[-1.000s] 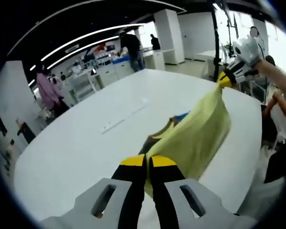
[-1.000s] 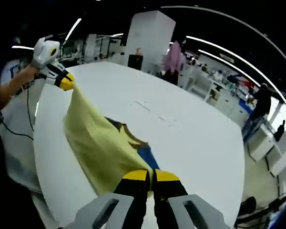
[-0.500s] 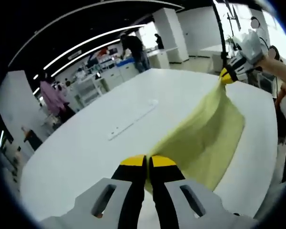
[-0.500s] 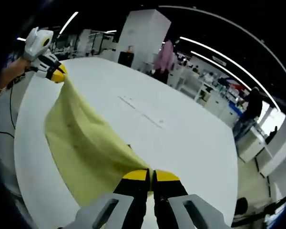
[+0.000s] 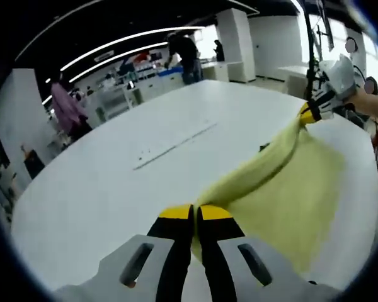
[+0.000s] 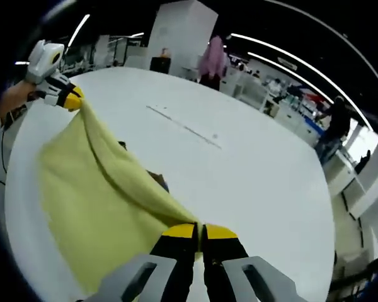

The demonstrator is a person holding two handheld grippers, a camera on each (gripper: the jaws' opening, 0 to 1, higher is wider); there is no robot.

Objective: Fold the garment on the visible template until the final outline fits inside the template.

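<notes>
stretching yellow garment (image 5: 283, 189) lengthwise between both grippers.

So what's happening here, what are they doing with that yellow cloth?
A person holds a yellow garment stretched between two handheld claws above a large white table. The left claw is shut on one end of it, and the right claw is shut on the other end. The fabric hangs in a sagging sheet between them. It isn't folded yet. Other people stand in the background.
</notes>
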